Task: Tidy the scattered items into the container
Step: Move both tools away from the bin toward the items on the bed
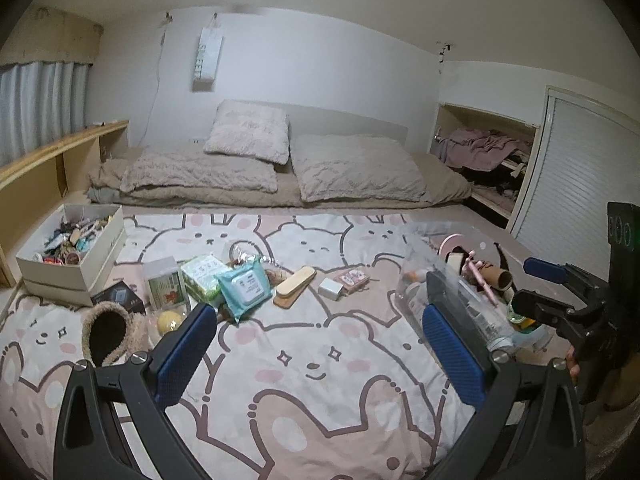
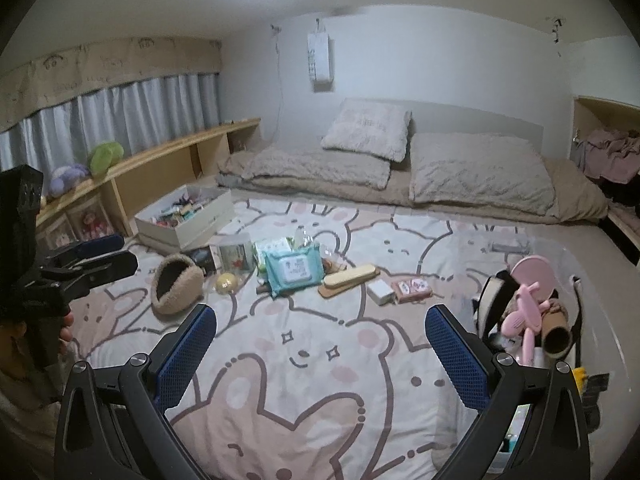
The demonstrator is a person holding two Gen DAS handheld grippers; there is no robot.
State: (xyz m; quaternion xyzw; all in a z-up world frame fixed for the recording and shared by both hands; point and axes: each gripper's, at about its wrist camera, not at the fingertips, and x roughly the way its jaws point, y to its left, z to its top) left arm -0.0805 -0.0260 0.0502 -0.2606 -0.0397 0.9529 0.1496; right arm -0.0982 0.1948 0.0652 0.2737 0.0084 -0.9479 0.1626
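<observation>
Above the blanket's (image 1: 304, 360) near edge, both hover released: left gripper (image 1: 320, 344), right gripper (image 2: 320, 344), seemingly choosing among scattered wipes pack (image 2: 294, 270), beside clear container (image 1: 452, 280)

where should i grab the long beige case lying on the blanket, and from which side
Grip the beige case across its narrow width near the middle, coming straight down from above. It lies flat on the blanket on a thin wooden board, long and slim, so the short axis should fit between the fingers. Its long sides look clear; the right gripper is open and empty.
</observation>
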